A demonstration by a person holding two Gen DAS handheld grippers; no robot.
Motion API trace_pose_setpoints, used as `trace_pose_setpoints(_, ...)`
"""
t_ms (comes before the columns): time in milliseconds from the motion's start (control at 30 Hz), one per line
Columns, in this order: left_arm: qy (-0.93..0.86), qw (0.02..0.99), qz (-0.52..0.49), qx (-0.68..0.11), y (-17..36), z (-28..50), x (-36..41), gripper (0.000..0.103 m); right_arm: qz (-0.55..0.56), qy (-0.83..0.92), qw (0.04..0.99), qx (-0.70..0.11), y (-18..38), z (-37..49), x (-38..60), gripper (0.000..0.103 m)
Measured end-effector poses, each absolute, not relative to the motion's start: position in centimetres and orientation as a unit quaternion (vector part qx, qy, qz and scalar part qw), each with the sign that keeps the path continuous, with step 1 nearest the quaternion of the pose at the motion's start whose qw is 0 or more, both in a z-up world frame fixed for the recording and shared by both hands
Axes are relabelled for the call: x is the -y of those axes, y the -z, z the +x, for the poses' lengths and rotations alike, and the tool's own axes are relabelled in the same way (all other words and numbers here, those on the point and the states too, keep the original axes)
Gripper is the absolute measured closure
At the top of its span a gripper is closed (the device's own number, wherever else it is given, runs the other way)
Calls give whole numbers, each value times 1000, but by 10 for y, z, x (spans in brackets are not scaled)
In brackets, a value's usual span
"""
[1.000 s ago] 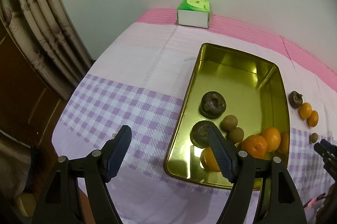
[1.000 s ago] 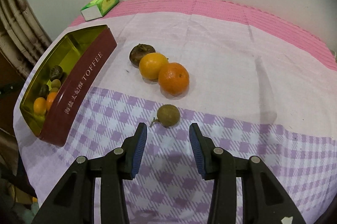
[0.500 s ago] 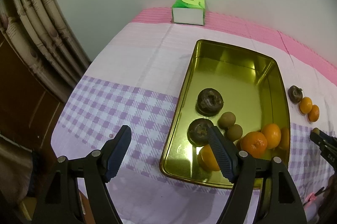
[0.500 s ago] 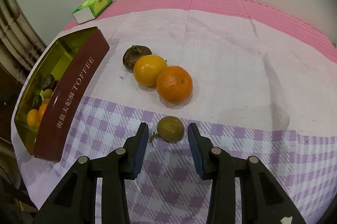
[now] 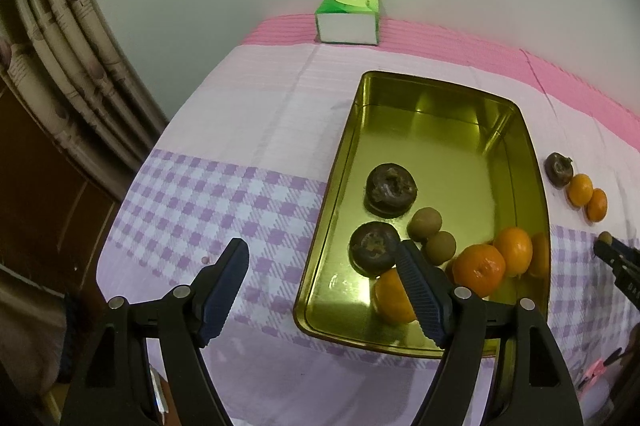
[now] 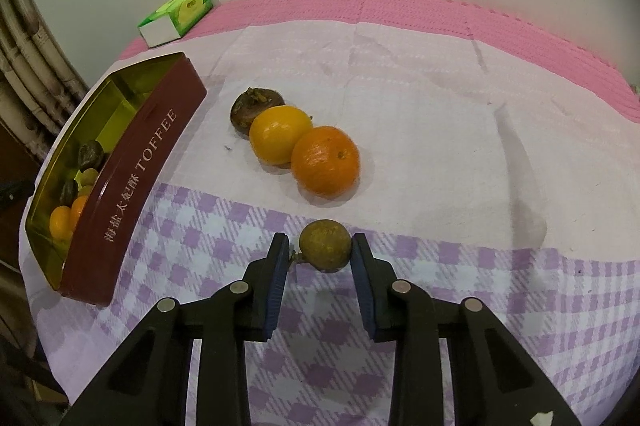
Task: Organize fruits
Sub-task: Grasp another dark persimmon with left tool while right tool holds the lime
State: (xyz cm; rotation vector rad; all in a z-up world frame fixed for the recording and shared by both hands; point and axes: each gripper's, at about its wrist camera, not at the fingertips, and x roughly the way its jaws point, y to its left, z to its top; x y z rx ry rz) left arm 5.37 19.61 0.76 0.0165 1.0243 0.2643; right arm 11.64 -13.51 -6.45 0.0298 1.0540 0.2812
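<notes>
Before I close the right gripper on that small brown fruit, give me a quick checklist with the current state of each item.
1. Small brown fruit sits between the right gripper fingers: ok.
2. Jaws open, not yet clamped; right pad looks close to touching: ok.
3. Fruit apart from the orange behind it: ok.
4. Toffee tin has free floor at its far end: ok.
5. Left gripper open, holding nothing: ok.
6. Pads low enough on the fruit: cannot tell.

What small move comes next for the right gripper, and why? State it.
Probably close the right gripper on the small brown fruit: the fruit sits between its open fingers on the cloth, the right pad about touching, the left just clear. Then carry it to the tin.
</notes>
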Motion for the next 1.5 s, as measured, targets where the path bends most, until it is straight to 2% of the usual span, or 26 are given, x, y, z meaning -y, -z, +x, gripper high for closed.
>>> trace_pose_setpoints(433,-49,863,11,-503,-10,67,-153,26,27,-125,860,-495,61,119,168,74)
trace_pose_setpoints(833,41,852,24,-521,-19,136,-56,26,31,-111,861,-496,55,109,212,74)
trace_pose_setpoints(1067,77,827,-10,-556,-8,187,-16,26,72,-113,855,-501,60,112,230,74)
trace_pose_setpoints(1233,78,798,-27,-597,12,221,2,31,69,-117,856,-498,60,115,231,74)
trace_pose_setpoints(1400,71,778,-42,-623,32,235,8,43,73,-117,854,-501,61,119,234,74)
trace_pose_setpoints(1500,69,772,-44,-630,43,239,11,45,78,-118,853,-502,62,121,235,74)
